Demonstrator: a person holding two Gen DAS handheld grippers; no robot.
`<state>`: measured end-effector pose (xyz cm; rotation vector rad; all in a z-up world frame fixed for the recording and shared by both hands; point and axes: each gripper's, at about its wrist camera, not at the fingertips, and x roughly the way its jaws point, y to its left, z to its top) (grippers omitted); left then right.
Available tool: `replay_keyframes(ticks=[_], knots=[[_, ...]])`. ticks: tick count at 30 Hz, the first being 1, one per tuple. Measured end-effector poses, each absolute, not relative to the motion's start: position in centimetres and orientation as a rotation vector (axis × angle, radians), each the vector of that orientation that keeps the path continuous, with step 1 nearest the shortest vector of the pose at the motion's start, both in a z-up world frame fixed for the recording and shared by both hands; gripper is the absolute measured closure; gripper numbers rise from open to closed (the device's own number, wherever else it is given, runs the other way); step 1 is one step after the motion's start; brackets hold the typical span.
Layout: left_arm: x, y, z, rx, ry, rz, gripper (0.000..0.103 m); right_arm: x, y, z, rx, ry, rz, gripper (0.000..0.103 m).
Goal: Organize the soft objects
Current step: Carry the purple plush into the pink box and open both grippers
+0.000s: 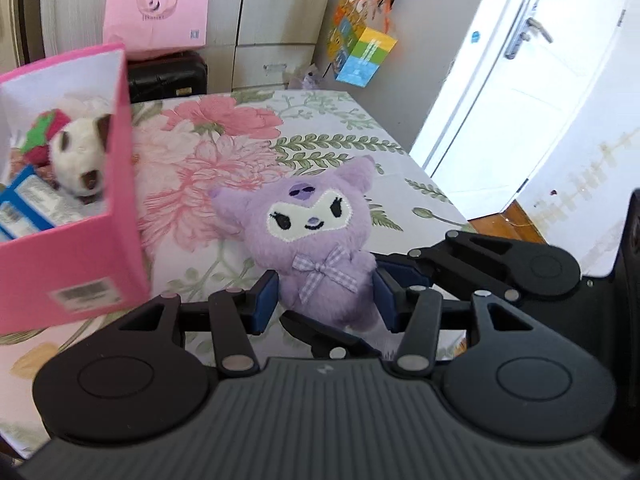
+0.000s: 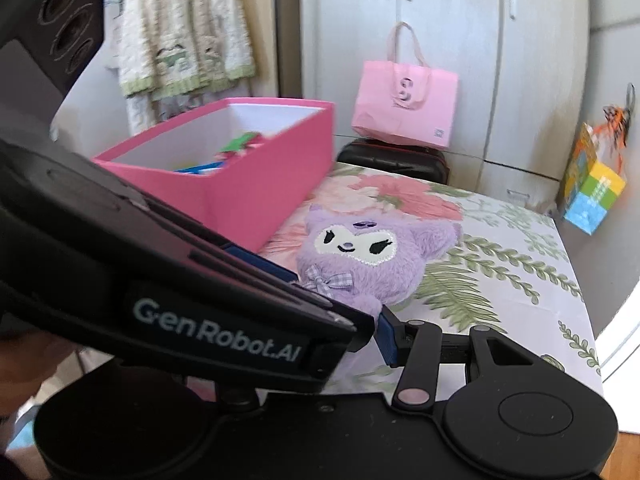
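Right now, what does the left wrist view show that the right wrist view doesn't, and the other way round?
Left wrist only: the white-and-brown plush lying inside the pink box, the white door, and the left gripper with its jaws either side of the purple plush.

Right wrist only: the hanging cream garment, and the left gripper's housing crossing in front, hiding most of the right gripper.

Both: purple plush, pink box, pink bag, floral sheet, and colourful cube.
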<state>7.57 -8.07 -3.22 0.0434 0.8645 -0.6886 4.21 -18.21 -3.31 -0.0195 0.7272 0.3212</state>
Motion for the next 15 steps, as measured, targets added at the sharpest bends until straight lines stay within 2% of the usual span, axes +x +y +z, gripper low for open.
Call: replay_keyframes(ticks=[7, 15], knots=[[5.4, -3.0, -0.2, 0.037, 0.792, -0.664, 0.054, 2.4, -14.2, 0.3, -0.102, 0.687, 0.421, 0.048], [7.2, 2.1, 2.9, -0.01, 0.7, -0.571, 0.054, 4.7, -10.1, 3.5, -0.126, 0.598, 0.502, 0.048]])
